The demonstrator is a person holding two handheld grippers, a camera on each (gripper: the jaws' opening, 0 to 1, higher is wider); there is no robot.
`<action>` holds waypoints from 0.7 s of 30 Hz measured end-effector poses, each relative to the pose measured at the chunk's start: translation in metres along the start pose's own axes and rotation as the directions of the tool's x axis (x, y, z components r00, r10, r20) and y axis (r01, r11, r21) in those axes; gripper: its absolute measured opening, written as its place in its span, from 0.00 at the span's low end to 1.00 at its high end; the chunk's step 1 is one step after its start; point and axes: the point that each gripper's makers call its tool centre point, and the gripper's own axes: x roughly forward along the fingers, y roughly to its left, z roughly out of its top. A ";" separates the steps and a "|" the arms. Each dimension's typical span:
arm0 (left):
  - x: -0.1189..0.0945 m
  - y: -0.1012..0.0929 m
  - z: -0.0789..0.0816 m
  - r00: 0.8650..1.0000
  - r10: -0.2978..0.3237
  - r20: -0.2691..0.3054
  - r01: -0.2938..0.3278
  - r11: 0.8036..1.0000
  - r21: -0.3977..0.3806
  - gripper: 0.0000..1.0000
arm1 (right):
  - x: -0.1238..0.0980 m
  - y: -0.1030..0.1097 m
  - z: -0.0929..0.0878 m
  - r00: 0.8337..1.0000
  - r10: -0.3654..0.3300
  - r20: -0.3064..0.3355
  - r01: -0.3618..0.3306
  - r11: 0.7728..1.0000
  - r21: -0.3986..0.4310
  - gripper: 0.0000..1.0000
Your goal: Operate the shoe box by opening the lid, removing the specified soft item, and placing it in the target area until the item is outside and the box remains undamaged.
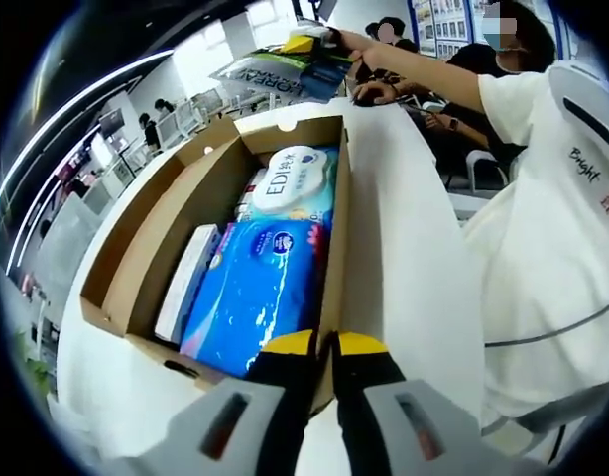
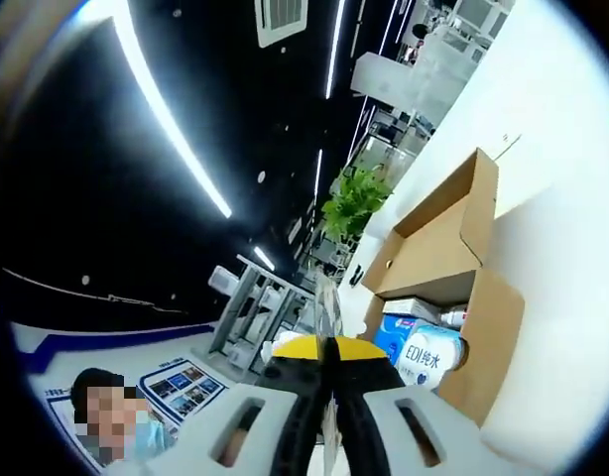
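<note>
My right claw (image 2: 329, 349) is pinching a thin crinkly green-and-white soft pack (image 1: 280, 67), raised high beyond the open brown cardboard shoe box (image 1: 136, 253). Left claw (image 1: 326, 347), pressed together, rests at the box's near rim. I'd carry the pack sideways over the bare white counter (image 1: 409, 248), lower it gently, then release.

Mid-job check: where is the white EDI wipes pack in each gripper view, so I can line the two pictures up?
Left gripper view: the EDI wipes pack lies in the far end of the open shoe box, beyond the blue pack.
Right gripper view: the same pack sits low and right of centre, at the box's open mouth.
Shared landmark: the brown cardboard box itself.
</note>
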 end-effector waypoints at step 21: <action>-0.001 0.001 0.002 1.000 0.005 0.016 -0.005 1.000 -0.004 0.06 | -0.036 0.011 0.009 1.000 -0.027 0.000 0.027 0.999 -0.016 0.00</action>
